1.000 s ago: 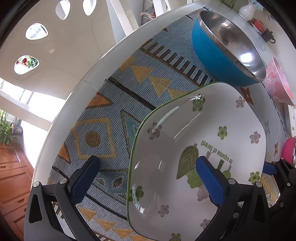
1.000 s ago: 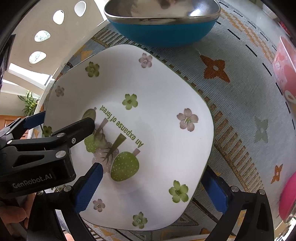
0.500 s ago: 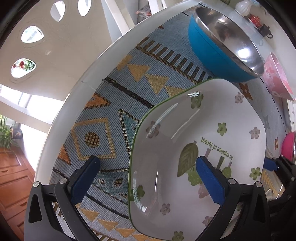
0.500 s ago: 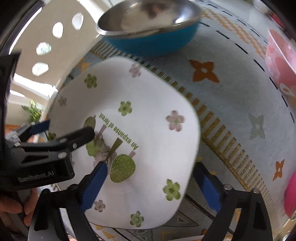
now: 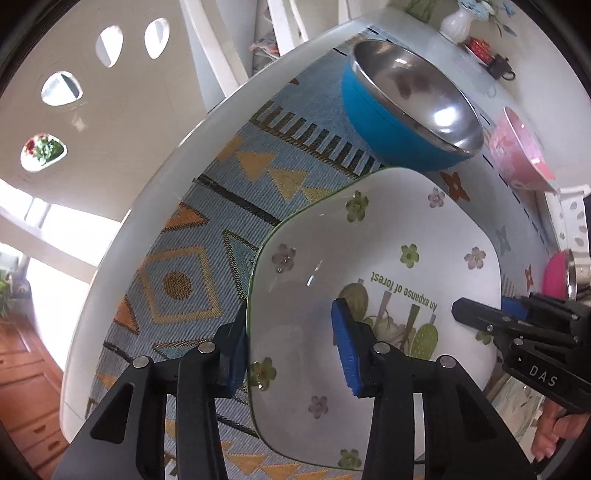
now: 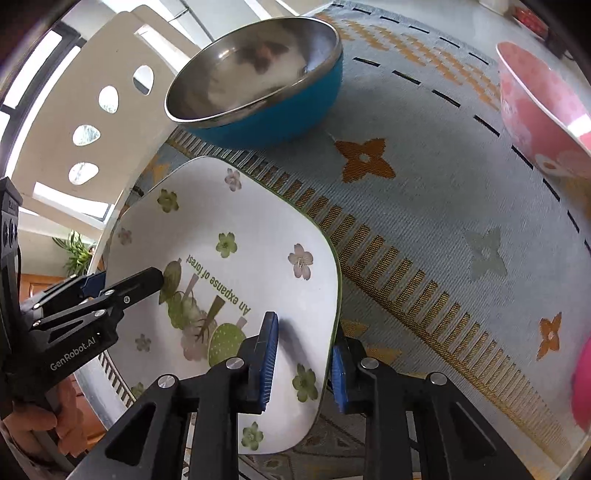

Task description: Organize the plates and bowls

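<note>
a patterned woven mat [image 6: 443,206] covers the table, a white vase [image 5: 455,20] at its far edge

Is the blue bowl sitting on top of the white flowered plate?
No. In the right wrist view the blue bowl stands on the patterned mat beyond the plate, with mat showing between them.

One square floral plate [image 5: 388,229]; one blue steel-lined bowl [image 6: 258,92]; one pale pink bowl [image 6: 543,110]; one magenta bowl [image 5: 556,275] — partly seen; one white vase [image 5: 456,22]; two grippers — left gripper [image 5: 291,354], right gripper [image 6: 304,365].
</note>
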Motion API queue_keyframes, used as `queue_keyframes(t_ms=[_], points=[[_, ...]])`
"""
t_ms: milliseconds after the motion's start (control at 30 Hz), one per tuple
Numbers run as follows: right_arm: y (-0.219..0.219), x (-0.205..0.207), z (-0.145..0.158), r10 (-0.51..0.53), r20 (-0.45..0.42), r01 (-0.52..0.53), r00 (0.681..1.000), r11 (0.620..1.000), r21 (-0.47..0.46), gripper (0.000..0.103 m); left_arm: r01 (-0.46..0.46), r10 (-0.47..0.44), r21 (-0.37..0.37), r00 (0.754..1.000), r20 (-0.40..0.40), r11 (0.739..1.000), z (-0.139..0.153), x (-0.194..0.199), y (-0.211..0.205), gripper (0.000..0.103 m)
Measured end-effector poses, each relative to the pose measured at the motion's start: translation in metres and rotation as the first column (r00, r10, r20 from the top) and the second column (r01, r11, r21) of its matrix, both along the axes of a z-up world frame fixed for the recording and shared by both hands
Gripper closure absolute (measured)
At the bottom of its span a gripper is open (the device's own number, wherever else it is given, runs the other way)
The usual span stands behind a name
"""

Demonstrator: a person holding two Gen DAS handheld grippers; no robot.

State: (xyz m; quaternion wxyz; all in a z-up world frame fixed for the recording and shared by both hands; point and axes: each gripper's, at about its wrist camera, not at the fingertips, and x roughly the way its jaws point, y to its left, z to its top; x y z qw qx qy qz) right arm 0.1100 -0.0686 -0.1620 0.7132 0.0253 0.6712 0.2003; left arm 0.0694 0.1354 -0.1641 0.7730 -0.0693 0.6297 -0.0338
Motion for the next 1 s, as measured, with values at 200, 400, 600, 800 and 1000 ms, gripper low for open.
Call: queue_keyframes(t_ms=[200, 400, 600, 800, 1000], points=[[-0.011, -0.002, 0.001, -0.019, -0.011, 0.020, 1.000, 0.998, 0.063, 0.078, 0.012, -0.012, -0.018, 1.000, -0.009, 1.000, 0.004, -0.004, 0.001, 0.065], [-0.018, -0.001, 0.009, -0.018, 0.000, 0.018, 1.000, 0.999, 0.051, 0.078, 0.014, -0.015, -0.044, 1.000, -0.018, 0.999, 0.010, -0.011, -0.006, 0.064], [-0.026, -0.008, 0.015, -0.056, -0.006, 0.057, 0.998, 0.997, 0.056, 0.078, 0.024, -0.025, -0.038, 1.000, -0.019, 0.999, 0.019, -0.015, -0.014, 0.064], [-0.027, -0.013, 0.025, -0.085, -0.019, 0.086, 0.996, 0.994, 0.062, 0.078, 0.041, -0.041, 0.003, 0.999, -0.013, 0.999, 0.034, -0.012, -0.018, 0.063], [-0.037, -0.022, 0.041, -0.109, -0.016, 0.110, 0.994, 0.988, 0.106, 0.078, 0.060, -0.060, 0.040, 0.998, 0.002, 0.997, 0.048, -0.012, -0.028, 0.061]])
